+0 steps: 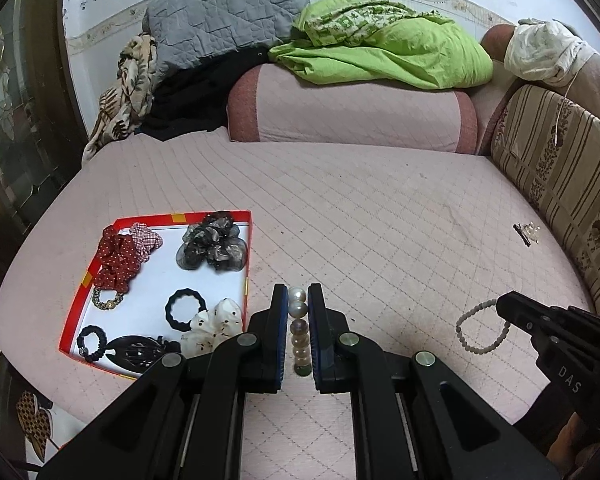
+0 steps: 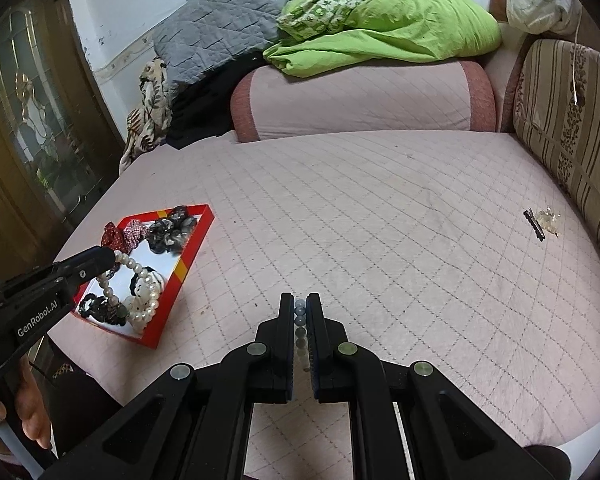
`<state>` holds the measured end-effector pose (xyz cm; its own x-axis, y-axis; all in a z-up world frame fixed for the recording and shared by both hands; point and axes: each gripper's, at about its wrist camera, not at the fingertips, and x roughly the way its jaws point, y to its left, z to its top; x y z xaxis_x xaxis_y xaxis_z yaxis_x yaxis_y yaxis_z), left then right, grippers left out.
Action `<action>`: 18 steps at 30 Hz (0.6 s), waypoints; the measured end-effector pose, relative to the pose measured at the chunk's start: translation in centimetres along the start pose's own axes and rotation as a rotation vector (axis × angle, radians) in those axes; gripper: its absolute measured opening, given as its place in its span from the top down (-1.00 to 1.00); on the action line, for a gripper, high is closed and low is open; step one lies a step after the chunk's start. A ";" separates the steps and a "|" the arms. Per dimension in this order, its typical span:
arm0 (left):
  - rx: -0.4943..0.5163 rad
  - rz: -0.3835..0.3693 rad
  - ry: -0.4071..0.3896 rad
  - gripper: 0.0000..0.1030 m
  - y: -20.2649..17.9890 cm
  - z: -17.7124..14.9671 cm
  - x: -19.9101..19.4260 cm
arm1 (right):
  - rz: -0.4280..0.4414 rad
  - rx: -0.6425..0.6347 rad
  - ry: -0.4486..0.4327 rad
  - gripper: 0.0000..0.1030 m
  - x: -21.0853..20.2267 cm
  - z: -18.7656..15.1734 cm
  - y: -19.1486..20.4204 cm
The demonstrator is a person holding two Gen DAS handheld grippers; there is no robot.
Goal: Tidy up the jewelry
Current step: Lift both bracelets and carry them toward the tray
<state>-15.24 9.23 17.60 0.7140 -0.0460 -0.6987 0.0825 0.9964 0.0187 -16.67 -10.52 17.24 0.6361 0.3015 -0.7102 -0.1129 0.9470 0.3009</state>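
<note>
My left gripper is shut on a bracelet of large pearls and coloured beads. In the right wrist view that bracelet dangles from the left gripper over the red tray. My right gripper is shut on a bracelet of small pale beads. From the left wrist view this small bracelet hangs as a loop from the right gripper, above the pink quilted cover. The red-rimmed tray holds several scrunchies, hair ties and a black claw clip.
A black hairpin with a clear ornament lies near the striped cushion on the right. A pink bolster with green bedding and a grey pillow stands at the back. A hand grips the left tool's handle.
</note>
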 end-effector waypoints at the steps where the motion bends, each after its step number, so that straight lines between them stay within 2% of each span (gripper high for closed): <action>1: -0.002 0.000 -0.001 0.82 0.1 0.0 -0.1 | 0.000 -0.003 -0.001 0.86 -0.1 0.0 0.1; 18: -0.064 0.025 -0.004 0.82 3.4 0.2 -0.3 | 0.011 -0.077 0.012 0.86 0.0 0.5 3.4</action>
<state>-15.06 12.65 17.97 0.7181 -0.0213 -0.6956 0.0203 0.9997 -0.0096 -16.67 -7.33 18.57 0.6253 0.3125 -0.7151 -0.1783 0.9493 0.2590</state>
